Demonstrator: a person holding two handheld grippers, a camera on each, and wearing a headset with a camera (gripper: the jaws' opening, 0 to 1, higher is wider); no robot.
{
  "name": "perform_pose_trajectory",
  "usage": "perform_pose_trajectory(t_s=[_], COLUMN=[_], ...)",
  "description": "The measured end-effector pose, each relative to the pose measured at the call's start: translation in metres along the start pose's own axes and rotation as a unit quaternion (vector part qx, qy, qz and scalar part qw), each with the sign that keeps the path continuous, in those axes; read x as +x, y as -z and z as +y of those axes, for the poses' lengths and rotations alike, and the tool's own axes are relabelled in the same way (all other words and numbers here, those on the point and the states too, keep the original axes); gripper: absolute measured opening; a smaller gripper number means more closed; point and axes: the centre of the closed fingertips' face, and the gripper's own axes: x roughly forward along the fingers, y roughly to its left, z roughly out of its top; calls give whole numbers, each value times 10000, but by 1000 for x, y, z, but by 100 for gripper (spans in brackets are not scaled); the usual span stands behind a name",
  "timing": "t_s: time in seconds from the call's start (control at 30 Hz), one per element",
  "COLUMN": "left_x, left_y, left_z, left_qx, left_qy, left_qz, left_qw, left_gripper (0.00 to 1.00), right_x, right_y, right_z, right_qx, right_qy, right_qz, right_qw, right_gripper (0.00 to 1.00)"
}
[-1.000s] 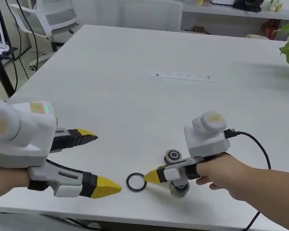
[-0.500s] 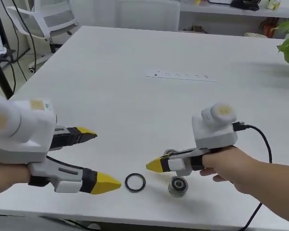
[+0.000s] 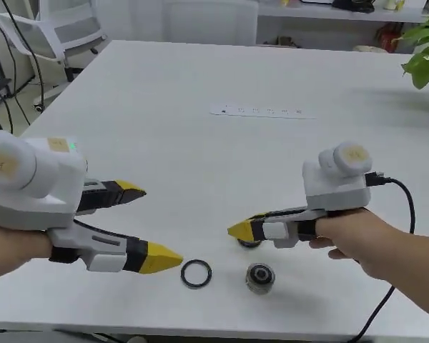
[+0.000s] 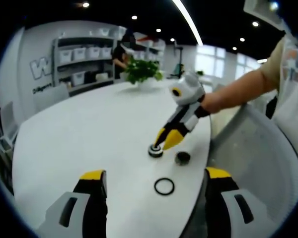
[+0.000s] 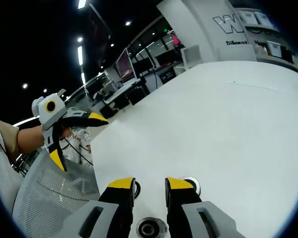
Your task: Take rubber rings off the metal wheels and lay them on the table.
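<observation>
Right gripper (image 3: 239, 230) retreated, far wheel (image 3: 249, 244) half-hidden

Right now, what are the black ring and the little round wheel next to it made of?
The black ring looks like rubber: it is matte and thin, with no shine. The wheel looks like metal, probably steel: it is grey, with a glinting rim around a dark centre. This goes by look alone.

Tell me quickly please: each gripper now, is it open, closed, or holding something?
Left gripper: open wide, holding nothing.
Right gripper: open only by a narrow gap, holding nothing.
</observation>
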Motion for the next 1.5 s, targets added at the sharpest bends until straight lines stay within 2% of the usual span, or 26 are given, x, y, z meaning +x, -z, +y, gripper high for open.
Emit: perform_pose_trajectory(t_s=[0.27, 0.83, 1.33, 1.5], left_x=[10, 33, 57, 67], left_y=[-7, -20, -21, -20], left_z=[3, 11, 13, 13], left_qx=[22, 53, 127, 146], left_qy=[45, 143, 247, 301], left_qz=[-25, -35, 63, 103], left_qw=[10000, 9999, 9996, 9994], left_gripper=[80, 77, 72, 70], right_x=[-10, -25, -25, -23], right_y=[-6, -6, 3, 6], right_z=[-11, -30, -41, -43], right_qx=[-129, -713, -1214, -1279], right_qy=[174, 471, 597, 590], right_qz=[-155, -137, 30, 64], right_qw=[9996, 9962, 9908, 9900], right_gripper=[26, 32, 32, 32])
